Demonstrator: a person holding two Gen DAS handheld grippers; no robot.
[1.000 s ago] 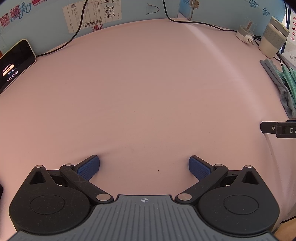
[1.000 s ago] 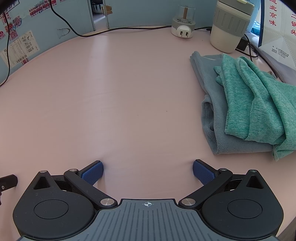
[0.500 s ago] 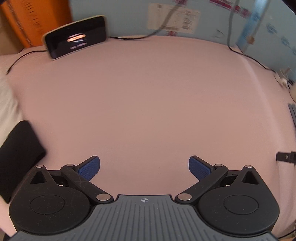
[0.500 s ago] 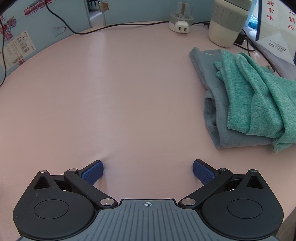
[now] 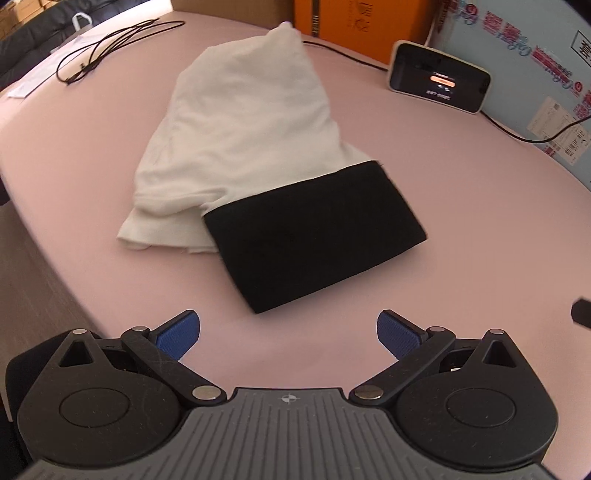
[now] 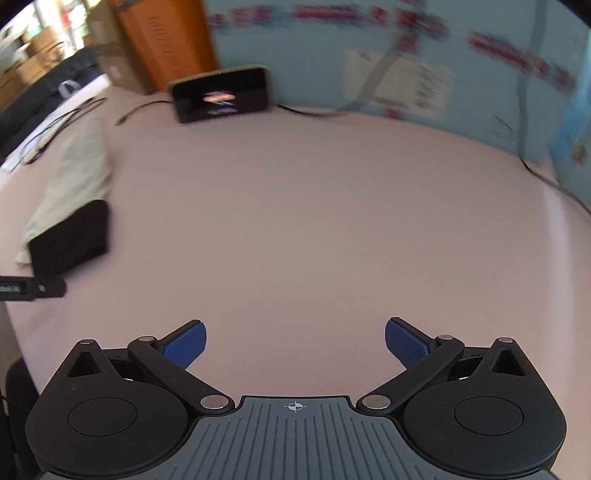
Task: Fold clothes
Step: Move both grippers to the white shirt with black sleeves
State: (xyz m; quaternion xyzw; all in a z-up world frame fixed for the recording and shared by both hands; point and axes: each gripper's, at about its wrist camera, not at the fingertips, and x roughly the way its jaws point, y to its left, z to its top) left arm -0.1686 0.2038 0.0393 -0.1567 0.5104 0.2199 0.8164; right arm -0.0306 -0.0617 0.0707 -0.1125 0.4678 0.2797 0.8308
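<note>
A folded black garment lies on the pink table, overlapping the near end of a crumpled white garment that stretches away behind it. My left gripper is open just short of the black garment's near edge, nothing between its blue pads. In the blurred right wrist view the same black garment and white garment sit far left. My right gripper is open over bare table, well apart from them. A black bar, part of the left gripper, juts in at the left edge.
A phone leans against the blue wall at the back; it shows blurred as a phone in the right wrist view. An orange box stands behind the clothes. Black cables lie far left. The table edge drops off at left.
Both grippers swung left. The left view went from bare table to the black and white garments. The right view left the grey and green clothes; phone and black garment now show.
</note>
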